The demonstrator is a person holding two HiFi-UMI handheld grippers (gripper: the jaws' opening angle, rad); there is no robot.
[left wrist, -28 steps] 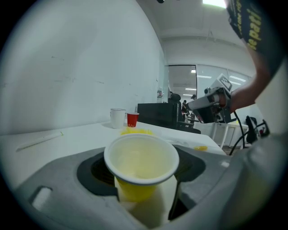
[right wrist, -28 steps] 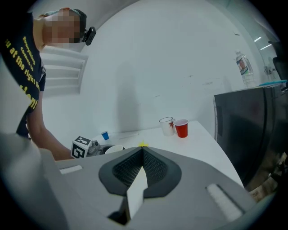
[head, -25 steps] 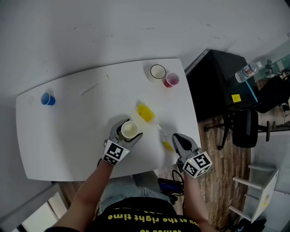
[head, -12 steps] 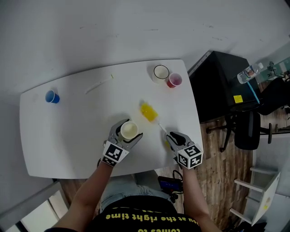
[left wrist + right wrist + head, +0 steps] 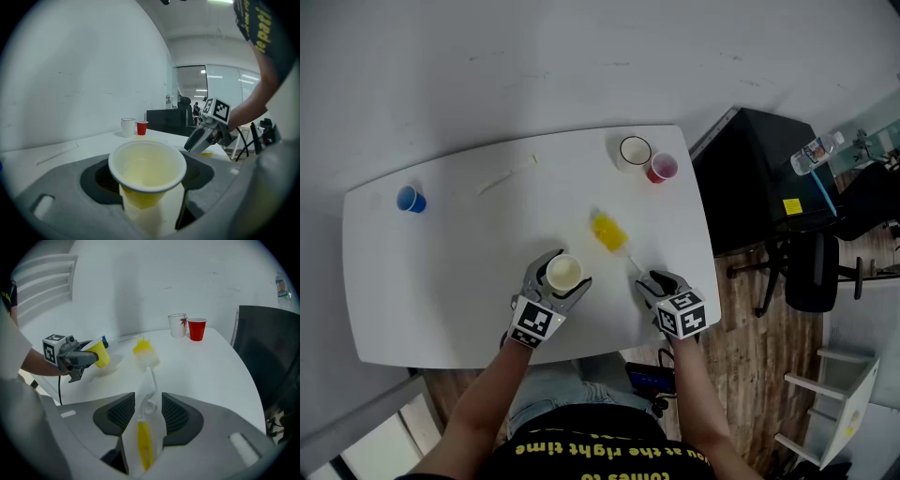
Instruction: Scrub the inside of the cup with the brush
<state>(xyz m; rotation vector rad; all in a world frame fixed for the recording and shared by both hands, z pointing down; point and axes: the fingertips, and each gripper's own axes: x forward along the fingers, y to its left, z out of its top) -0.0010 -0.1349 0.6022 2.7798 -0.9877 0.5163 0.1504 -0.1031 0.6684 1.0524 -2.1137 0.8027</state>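
- Your right gripper point(image 5: 149, 414) has just been opening its jaws; they straddle the brush point(image 5: 144, 442) handle lying on the table point(image 5: 206, 376), not pinching it.
- Your left gripper point(image 5: 565, 273) clamps the yellow cup point(image 5: 147, 165), mouth up.
- Scrubbing looks unstarted: grasp the brush first.

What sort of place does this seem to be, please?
Probably an office or lab workroom: a white table, a black swivel chair on wood flooring, and a black cabinet beside it.
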